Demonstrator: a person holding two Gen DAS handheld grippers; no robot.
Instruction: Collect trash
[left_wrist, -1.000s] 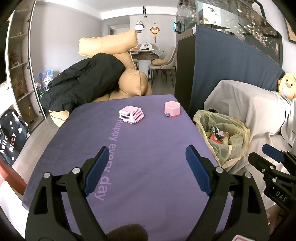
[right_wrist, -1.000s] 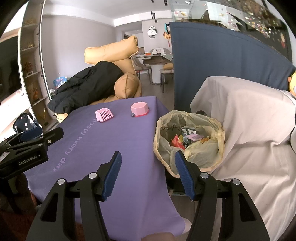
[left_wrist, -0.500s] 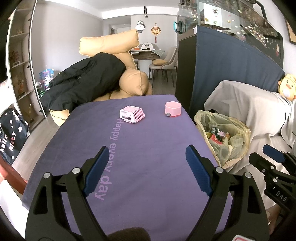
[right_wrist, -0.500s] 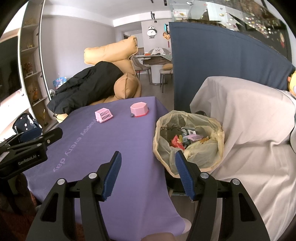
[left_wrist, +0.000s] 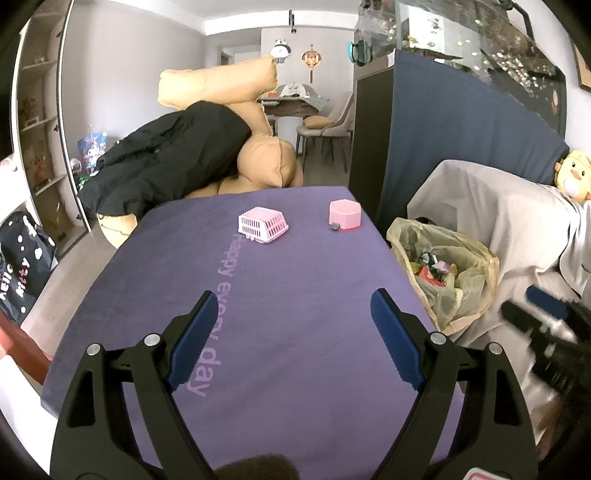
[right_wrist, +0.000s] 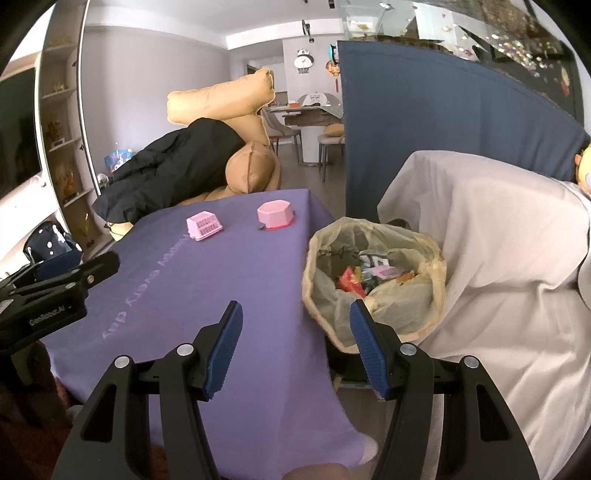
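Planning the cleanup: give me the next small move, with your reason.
Probably ease the left gripper forward toward the small dark scrap beside the pink box. Both grippers' jaws stand open and empty, and the trash bag already holds wrappers.

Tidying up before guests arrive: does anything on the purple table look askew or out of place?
The small pink basket lies tipped over, its slatted side up, near the table's far end. Beside the pink hexagonal box sits a small dark scrap on the purple cloth. Nothing looks spilled.
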